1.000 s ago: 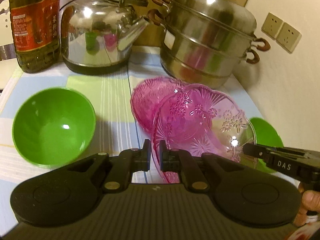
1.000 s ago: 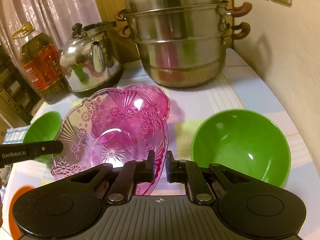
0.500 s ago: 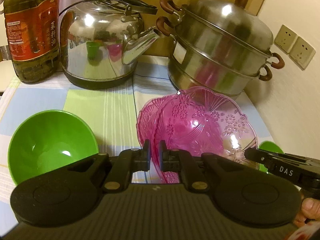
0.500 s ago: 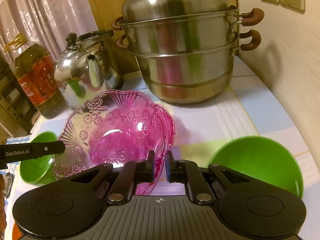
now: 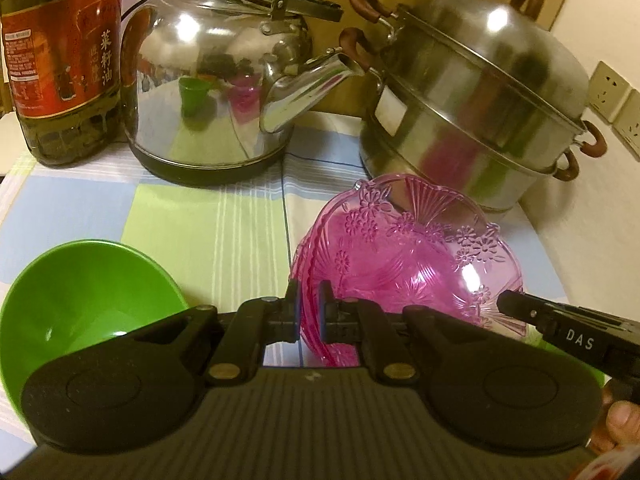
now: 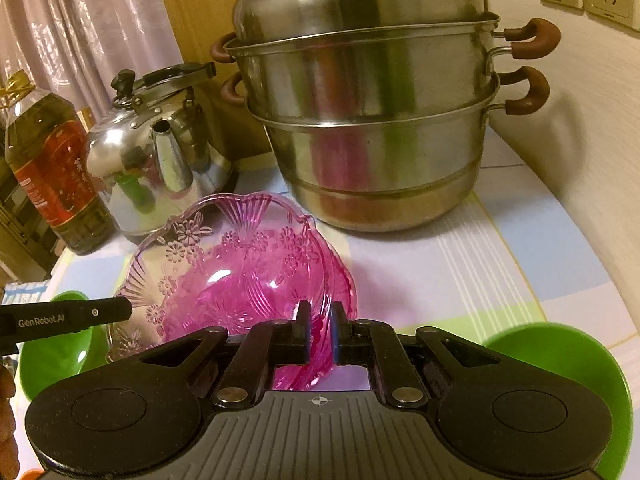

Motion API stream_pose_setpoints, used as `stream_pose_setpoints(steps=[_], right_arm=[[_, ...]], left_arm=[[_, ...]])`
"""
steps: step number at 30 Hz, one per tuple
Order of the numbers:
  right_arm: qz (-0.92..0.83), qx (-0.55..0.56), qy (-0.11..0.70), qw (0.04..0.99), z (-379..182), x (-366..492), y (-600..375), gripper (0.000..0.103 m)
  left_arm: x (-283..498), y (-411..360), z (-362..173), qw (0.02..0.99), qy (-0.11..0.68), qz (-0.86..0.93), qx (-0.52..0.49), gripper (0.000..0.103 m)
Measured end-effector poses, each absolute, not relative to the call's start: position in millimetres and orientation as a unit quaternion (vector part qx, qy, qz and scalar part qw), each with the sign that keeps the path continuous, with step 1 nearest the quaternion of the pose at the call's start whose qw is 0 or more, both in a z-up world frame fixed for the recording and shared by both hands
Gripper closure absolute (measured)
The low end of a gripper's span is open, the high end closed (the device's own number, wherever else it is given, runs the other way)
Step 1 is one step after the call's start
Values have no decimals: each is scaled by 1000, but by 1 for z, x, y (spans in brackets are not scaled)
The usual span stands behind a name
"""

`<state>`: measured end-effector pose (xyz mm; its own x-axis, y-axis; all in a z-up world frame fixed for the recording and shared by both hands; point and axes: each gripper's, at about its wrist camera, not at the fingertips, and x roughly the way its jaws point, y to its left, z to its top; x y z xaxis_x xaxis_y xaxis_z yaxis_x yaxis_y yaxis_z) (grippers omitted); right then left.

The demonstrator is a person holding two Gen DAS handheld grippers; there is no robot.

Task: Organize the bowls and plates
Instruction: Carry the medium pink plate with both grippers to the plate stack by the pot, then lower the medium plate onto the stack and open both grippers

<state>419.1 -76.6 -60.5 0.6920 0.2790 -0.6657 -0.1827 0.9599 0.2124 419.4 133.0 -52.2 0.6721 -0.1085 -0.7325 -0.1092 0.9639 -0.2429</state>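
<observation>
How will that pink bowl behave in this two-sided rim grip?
The pink bowl looks like thin, stiff moulded plastic, so probably light. Its glossy rim may slip between the left gripper and right gripper. Its scalloped edge might crack if squeezed hard.

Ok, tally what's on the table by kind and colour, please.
Pink glass dishes: 2, nested
Green bowls: 2
Kettle: 1
Steamer pot: 1
Oil bottle: 1
Total: 7

Black hand-held gripper [image 5: 309, 314] — ribbed grey body; brass pivot screws; white "DAS" lettering.
</observation>
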Motion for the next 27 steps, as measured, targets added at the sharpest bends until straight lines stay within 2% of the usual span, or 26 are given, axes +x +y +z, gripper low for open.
stream_pose_setpoints(steps=[27], right_arm=[[115,62,371,919,-89,446,-75,94]], left_arm=[[444,135,-73,902,410,3,-136,96]])
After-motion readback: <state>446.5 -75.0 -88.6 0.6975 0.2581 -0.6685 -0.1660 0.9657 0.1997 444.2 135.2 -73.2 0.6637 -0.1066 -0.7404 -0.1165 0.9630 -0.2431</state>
